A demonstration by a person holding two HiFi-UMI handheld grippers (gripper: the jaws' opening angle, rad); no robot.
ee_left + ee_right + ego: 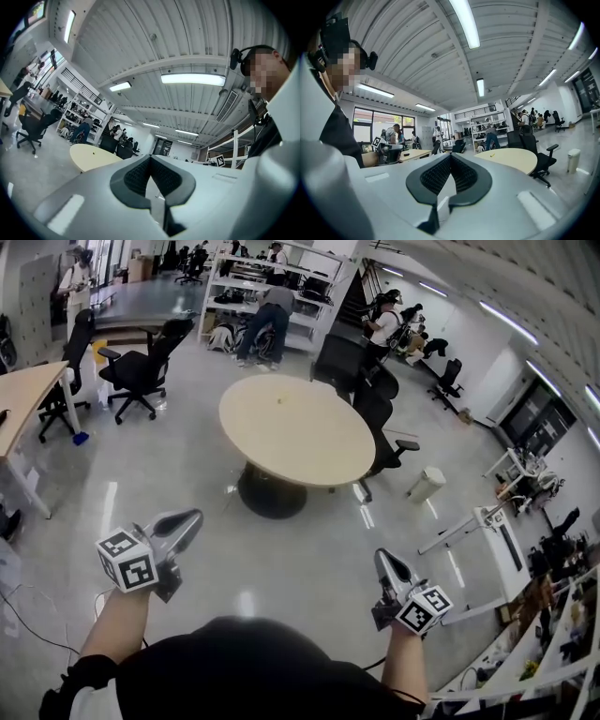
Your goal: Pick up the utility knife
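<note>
We stand on a glossy pale floor (187, 493) before a round beige table (296, 432), with black office chairs (141, 369) nearby. Beyond it we see white shelving (267, 287), a wooden desk (23, 399) at left, a pale bin (427, 484), and strip lights (465, 21) on a ribbed ceiling (417, 56).

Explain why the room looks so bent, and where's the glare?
Head view: a wide-angle lens bows the walls around the round table; lights streak on the glossy floor. Both gripper views: dark rounded corners, ceiling lights blown white.
</note>
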